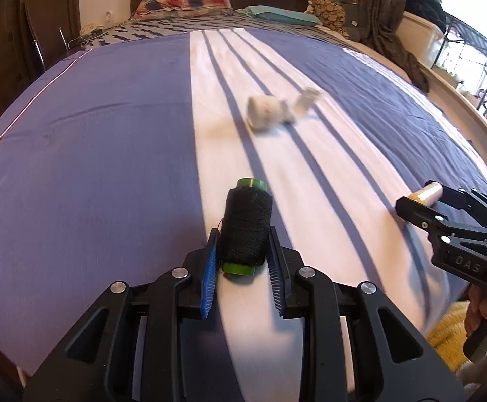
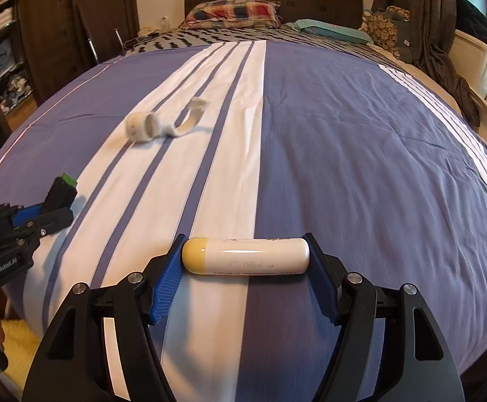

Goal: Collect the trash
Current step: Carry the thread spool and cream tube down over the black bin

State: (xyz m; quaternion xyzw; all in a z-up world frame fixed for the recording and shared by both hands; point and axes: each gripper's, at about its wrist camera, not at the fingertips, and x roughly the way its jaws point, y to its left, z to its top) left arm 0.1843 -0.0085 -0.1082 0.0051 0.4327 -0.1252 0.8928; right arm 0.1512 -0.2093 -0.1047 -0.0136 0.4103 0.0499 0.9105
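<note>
Thread spool (image 1: 245, 231) is sitting between the blue pads of your left claw (image 1: 243, 254), which is squeezing it. Your right claw (image 2: 245, 261) is gripping the white tube (image 2: 245, 256) end to end above the bed (image 2: 344, 134).

"DAS" stands on the right gripper (image 1: 421, 201) body; "GenRobot.AI" stands on the left gripper (image 2: 56, 206) body; the print on the white tube (image 2: 245, 256) is unreadable

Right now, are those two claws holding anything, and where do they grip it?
Left fingers pinch the black thread spool by its sides. Right fingers clamp the white, yellow-capped tube end to end.
</note>
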